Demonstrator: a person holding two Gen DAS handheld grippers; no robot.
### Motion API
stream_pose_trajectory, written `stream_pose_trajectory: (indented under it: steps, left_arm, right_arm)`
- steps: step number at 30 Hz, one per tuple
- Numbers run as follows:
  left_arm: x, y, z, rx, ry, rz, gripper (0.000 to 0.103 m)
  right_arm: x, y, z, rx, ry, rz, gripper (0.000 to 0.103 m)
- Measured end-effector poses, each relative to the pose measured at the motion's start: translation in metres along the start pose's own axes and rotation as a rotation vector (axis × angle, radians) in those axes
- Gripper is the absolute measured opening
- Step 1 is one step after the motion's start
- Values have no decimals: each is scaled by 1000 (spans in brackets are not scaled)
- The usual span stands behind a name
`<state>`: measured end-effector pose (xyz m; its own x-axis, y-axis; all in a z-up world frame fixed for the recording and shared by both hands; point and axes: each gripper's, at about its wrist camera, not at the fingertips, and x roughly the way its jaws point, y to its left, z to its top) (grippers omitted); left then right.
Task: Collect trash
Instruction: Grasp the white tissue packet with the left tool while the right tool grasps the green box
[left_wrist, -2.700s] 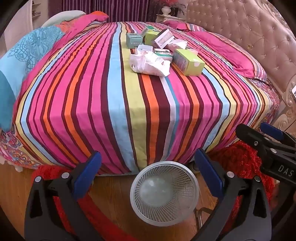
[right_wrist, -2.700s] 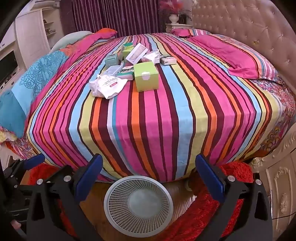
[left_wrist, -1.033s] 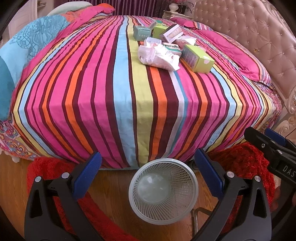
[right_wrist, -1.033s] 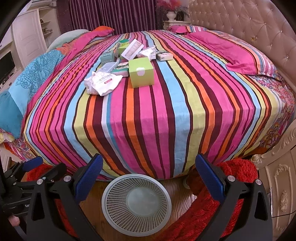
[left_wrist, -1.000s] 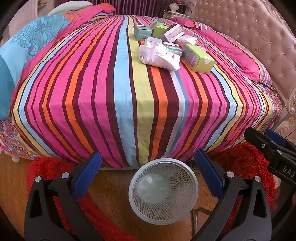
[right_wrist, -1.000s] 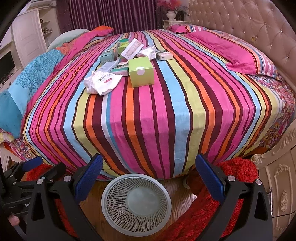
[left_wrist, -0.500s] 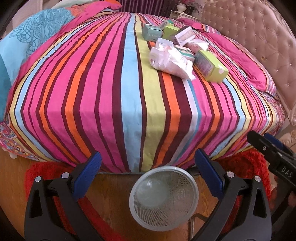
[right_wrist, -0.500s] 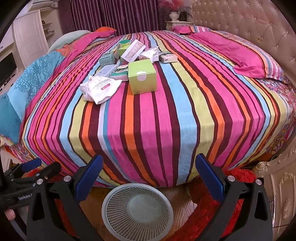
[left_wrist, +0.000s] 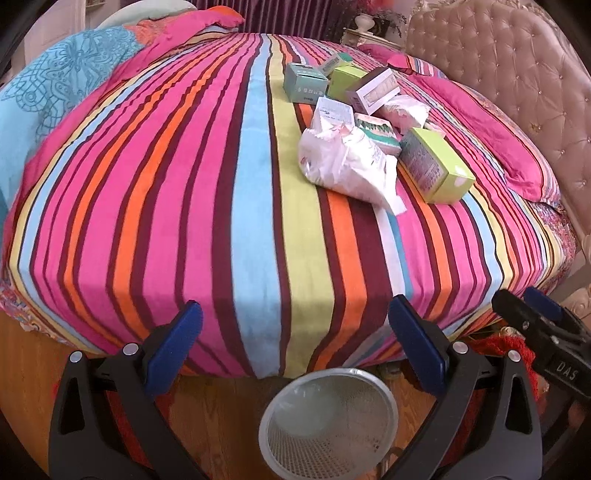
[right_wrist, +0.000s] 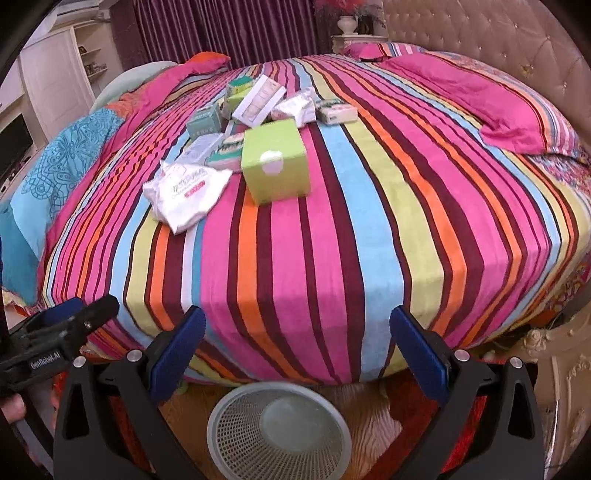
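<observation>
A pile of trash lies on the striped bed (left_wrist: 221, 184): a crumpled white wrapper (left_wrist: 347, 162) (right_wrist: 184, 190), a green box (left_wrist: 436, 166) (right_wrist: 275, 166), a teal box (left_wrist: 304, 86) (right_wrist: 204, 123), a white carton (left_wrist: 373, 90) (right_wrist: 258, 99) and other small packs. A white mesh bin (left_wrist: 328, 421) (right_wrist: 279, 428) stands on the floor at the bed's foot. My left gripper (left_wrist: 295, 343) and right gripper (right_wrist: 297, 347) are both open and empty, above the bin, well short of the pile.
A tufted headboard (left_wrist: 517, 74) stands at the right, with pink pillows (right_wrist: 480, 96) below it. A blue quilt (right_wrist: 55, 166) lies on the bed's left side. Red rug (right_wrist: 417, 410) and wooden floor surround the bin. A white cabinet (right_wrist: 55, 74) stands at the far left.
Both grippers have moved forward and up toward the bed. The trash pile looks nearer and the bin has slid lower in both views. Both stay open.
</observation>
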<state>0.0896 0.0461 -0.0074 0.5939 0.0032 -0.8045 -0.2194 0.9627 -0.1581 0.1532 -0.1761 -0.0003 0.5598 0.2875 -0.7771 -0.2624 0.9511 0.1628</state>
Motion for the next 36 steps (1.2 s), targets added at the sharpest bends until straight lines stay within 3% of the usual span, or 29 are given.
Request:
stream_pose_trajectory:
  steps: [7,16,23,32,36]
  left_arm:
    - [16,-17,31,29,-8,-5,97]
    - [44,-30,73,89,-6,-14,97]
    - [63,-39,97,158,-1,-2,97]
    - [94,-44,104,219,47,37,97]
    - [101,-48,103,233,37,33,97]
  right_arm:
    - [19,4,43,-19,-23,35,96]
    - [54,13,85,-30,12,74,96]
    - [79,17,99,-51,60,58,96]
    - [107,12,109,-62,101,8,94]
    - [116,9,107,-48,129,26,73]
